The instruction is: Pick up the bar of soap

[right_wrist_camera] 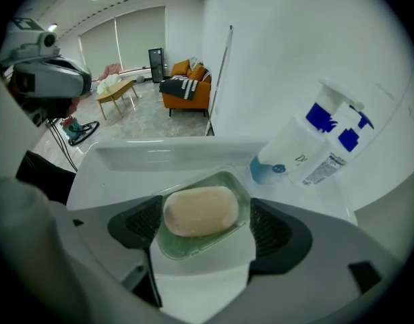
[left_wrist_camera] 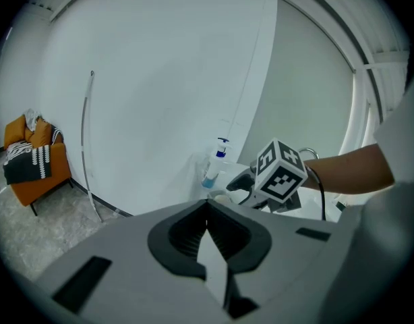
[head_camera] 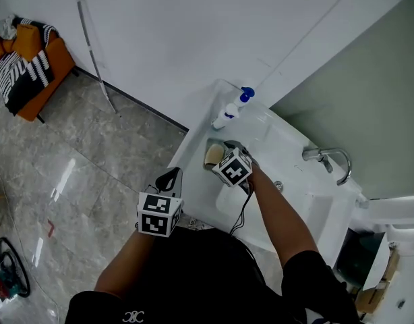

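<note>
left gripper (left_wrist_camera: 207, 205) – jaws together, empty | right gripper (right_wrist_camera: 203, 227) – jaws wide apart either side of the bar of soap (right_wrist_camera: 200, 210), not pressing | soap in green dish (right_wrist_camera: 193, 248) on white basin ledge (right_wrist_camera: 160, 156) | pump bottles (right_wrist_camera: 308, 147) just right | far: white wall (head_camera: 193, 39), grey marble floor (head_camera: 79, 154), orange armchair (head_camera: 33, 58) far left

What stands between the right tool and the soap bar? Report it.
Nothing visible does. The right tool is open, its jaws on either side of the soap bar, which lies uncovered in its green soap dish. The pump bottles stand off to one side.
</note>
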A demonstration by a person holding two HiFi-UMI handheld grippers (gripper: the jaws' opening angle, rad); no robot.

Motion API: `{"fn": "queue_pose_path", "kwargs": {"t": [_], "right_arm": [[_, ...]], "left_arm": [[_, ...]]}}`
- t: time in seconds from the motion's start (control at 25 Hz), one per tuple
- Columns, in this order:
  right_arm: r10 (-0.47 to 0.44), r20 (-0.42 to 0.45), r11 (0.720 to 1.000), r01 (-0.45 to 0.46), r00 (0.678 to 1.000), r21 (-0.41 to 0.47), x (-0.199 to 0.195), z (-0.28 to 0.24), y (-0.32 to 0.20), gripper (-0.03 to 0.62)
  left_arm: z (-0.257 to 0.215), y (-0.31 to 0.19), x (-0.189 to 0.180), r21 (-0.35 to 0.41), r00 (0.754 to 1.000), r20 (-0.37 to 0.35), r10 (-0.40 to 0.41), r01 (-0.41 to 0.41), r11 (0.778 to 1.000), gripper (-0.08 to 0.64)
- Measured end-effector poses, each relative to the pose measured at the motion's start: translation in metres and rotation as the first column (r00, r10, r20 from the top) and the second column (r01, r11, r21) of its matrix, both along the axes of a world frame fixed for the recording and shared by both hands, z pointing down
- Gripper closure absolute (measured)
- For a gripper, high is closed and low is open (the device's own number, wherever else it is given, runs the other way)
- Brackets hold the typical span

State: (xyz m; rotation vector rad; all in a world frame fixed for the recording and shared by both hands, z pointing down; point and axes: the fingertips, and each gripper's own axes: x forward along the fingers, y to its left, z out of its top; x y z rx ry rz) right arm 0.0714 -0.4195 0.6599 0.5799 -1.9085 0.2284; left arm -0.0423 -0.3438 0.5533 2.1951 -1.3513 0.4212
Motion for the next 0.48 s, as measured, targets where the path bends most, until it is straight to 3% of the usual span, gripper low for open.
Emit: {"fn": "queue_pose_path", "kwargs": {"t": [0.48], "right_arm": [[-0.081, -0.155, 0.987, 0.058, 0.985, -0.147, 0.001, 0.023, 0.001, 0.190]], "left_arm": [[0.001, 0.005, -0.007, 0.005, 1.000, 0.003, -0.027, 0.027, 1.000, 0.552]]}}
